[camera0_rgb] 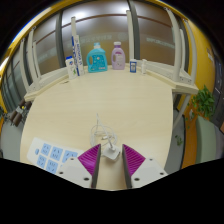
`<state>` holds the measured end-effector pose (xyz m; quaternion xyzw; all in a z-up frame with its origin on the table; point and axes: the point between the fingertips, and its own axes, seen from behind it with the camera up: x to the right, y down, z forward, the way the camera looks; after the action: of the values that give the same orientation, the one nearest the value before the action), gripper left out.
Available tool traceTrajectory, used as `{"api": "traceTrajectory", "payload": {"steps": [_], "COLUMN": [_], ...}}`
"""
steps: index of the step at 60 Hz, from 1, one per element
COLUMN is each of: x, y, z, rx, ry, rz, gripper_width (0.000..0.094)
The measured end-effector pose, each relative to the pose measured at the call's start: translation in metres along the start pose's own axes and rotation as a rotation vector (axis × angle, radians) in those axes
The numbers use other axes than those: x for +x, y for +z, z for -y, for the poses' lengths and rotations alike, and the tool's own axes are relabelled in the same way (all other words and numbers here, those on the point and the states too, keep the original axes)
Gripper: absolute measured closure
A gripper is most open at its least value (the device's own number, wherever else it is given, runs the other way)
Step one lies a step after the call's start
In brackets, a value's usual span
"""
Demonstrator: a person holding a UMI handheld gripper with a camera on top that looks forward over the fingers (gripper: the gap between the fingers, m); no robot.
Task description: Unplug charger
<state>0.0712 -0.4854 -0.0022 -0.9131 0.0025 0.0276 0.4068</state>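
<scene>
Gripper: your gripper (112,157) sits nearest, low in the view, its two fingers pointing forward over a pale table.
Finger pads: a magenta pad (90,155) shows on the left finger and another on the right; both angle inward toward each other.
Grip: the fingers are closed in on a small white charger (110,150), with a pad pressing on it from each side.
Charger: it is a pale, blocky piece sitting right between the fingertips; its exact outline is hard to make out.
Cable: a thin white cable (100,128) rises from the charger and runs a short way forward across the table.
Paper: a white sheet with blue squares (51,156) lies flat on the table just left of your left finger.
Table: the table (110,100) is light beige with a rounded outline and stretches away from the fingers to the far wall.
Far edge, left: a tall white tube-shaped thing (74,42) stands upright near the table's back edge.
Far edge, middle: a teal bottle (97,59) stands beside a pink bottle (118,55), close together, well beyond the fingers.
Far edge, right: a small white item (134,67) sits just right of the pink bottle; too small to identify.
Beyond the table: a green plant (205,100) stands off to the right.
</scene>
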Motion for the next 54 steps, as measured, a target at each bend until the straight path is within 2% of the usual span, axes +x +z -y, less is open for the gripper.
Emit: {"api": "traceTrajectory", "payload": {"steps": [6, 10, 16, 33, 54], "x": [0.005, 0.005, 0.005, -0.025, -0.059], "y": [-0.014, -0.032, -0.064, -0.18, -0.308], "z": [-0.006, -0.008, -0.008, 0.009, -0.008], "rx": [-0.017, -0.017, -0.006, 0.117, 0.212], "ry": [-0.002, -0.017, -0.046, -0.047, -0.076], "rz": [-0.026, -0.031, -0.045, -0.076, -0.187], "gripper_width": [0.0213, 0.0074, 0.0081, 0.008, 0.0084]}}
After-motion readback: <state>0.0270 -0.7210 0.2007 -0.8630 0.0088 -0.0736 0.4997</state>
